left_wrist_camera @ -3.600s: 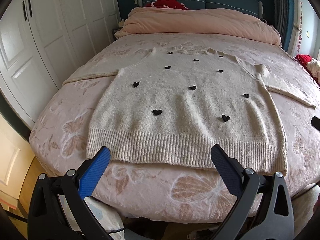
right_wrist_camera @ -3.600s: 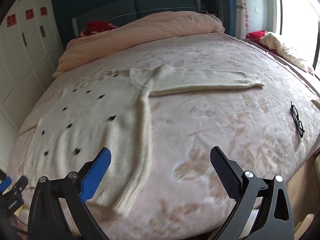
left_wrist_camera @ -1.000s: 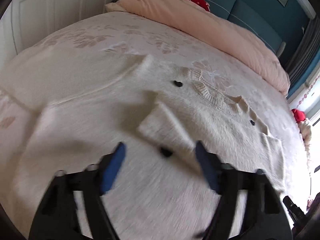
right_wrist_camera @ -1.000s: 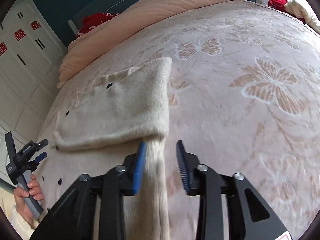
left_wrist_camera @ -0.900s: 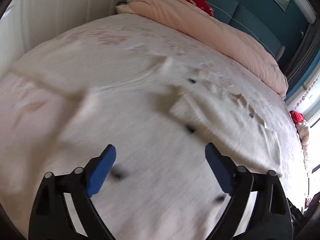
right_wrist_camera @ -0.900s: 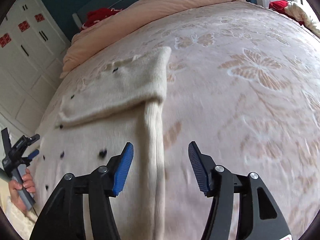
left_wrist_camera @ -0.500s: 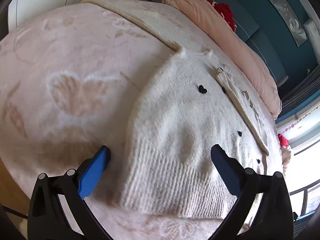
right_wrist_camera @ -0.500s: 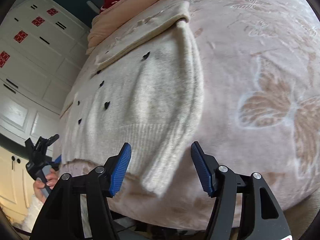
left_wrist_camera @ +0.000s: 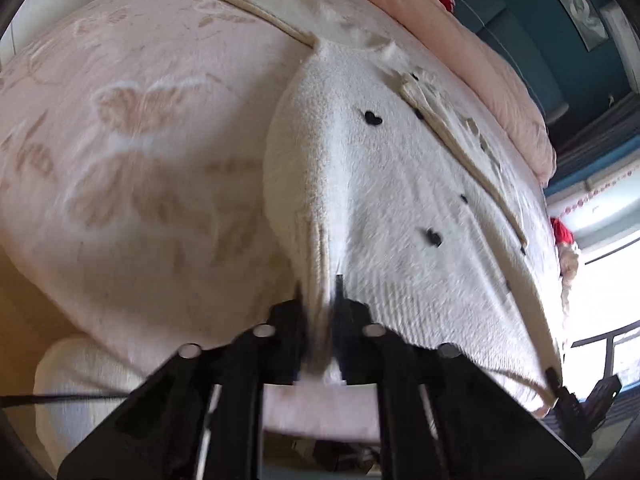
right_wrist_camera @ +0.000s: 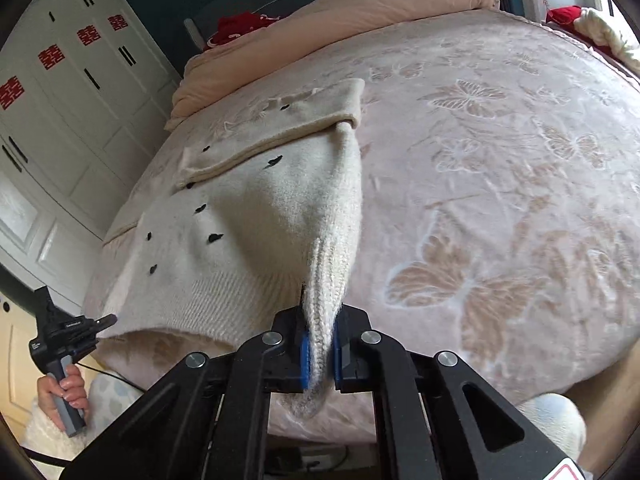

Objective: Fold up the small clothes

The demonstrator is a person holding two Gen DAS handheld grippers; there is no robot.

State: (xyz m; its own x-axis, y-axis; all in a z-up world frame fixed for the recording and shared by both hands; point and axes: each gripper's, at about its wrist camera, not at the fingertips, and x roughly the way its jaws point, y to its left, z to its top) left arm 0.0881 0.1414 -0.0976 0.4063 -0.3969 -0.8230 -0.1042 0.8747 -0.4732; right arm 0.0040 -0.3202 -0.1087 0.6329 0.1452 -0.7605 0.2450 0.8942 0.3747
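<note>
- A cream knit sweater (right_wrist_camera: 256, 216) with small black hearts lies on the bed, filling the centre-left of the right wrist view and the centre-right of the left wrist view; one sleeve is folded across its upper part.
- Its ribbed hem faces the lower edge of both frames, and both hem corners are pinched up off the bed.
- The right gripper (right_wrist_camera: 320, 354), at lower centre of its view, has just been closing and now clamps narrowly on one ribbed hem corner, with knit fabric between the blue pads.
- The left gripper (left_wrist_camera: 320, 316), at lower centre of its view, has also just closed tightly on the other hem corner, blurred there.
- In the right wrist view, a hand (right_wrist_camera: 64, 396) at lower left holds that gripper's handle.
- Pink butterfly-patterned bedspread (right_wrist_camera: 500, 200) surrounds the sweater.
- A white wardrobe (right_wrist_camera: 60, 120) stands upper left.
</note>
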